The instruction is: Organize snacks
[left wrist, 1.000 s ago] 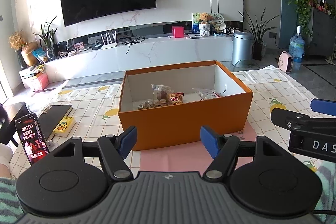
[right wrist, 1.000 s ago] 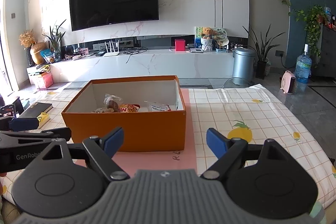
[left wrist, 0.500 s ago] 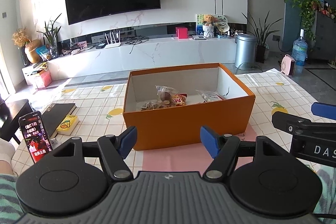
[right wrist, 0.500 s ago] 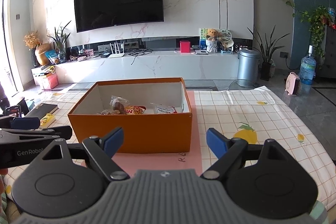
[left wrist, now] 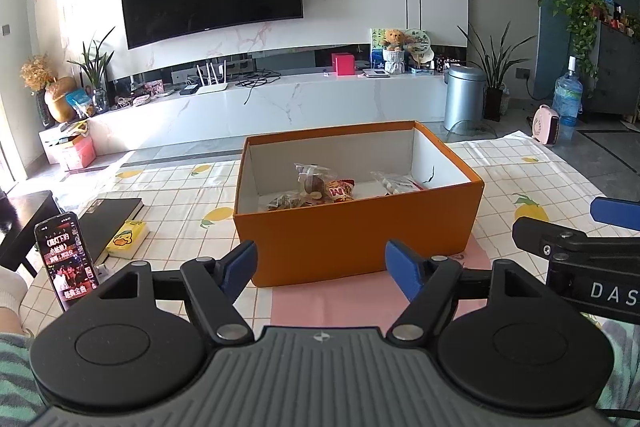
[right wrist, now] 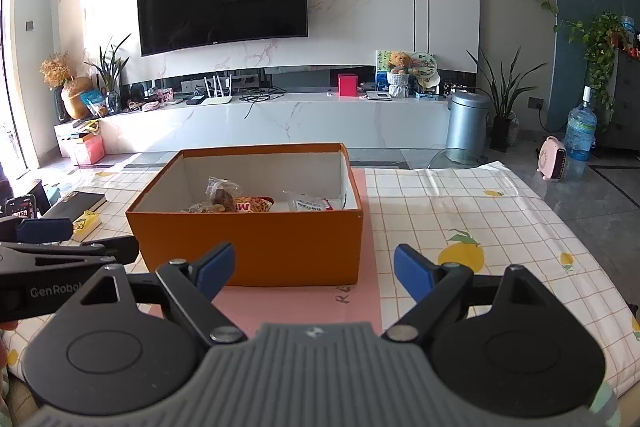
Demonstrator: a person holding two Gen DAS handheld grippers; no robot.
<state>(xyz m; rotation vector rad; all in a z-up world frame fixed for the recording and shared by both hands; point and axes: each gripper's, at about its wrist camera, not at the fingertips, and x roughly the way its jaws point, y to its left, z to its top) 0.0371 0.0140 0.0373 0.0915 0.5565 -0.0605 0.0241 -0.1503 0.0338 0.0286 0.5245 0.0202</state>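
Observation:
An open orange box (left wrist: 360, 231) stands on a pink mat (left wrist: 340, 307) on the checked tablecloth. Several wrapped snacks (left wrist: 324, 187) lie on its white floor; they also show in the right wrist view (right wrist: 240, 201), inside the same box (right wrist: 256, 239). My left gripper (left wrist: 322, 267) is open and empty, held back from the box's near wall. My right gripper (right wrist: 314, 269) is open and empty, also short of the box, to the right of the left one. Each gripper shows at the edge of the other's view.
A phone on a stand (left wrist: 66, 261), a black book (left wrist: 108, 223) and a small yellow pack (left wrist: 126, 237) sit at the table's left. A TV console and a bin (left wrist: 464, 103) stand beyond the table. Bare tablecloth (right wrist: 480, 219) lies right of the box.
Both grippers have drawn back and risen slightly, so the box sits a little farther and lower in view. Both stay open and empty.

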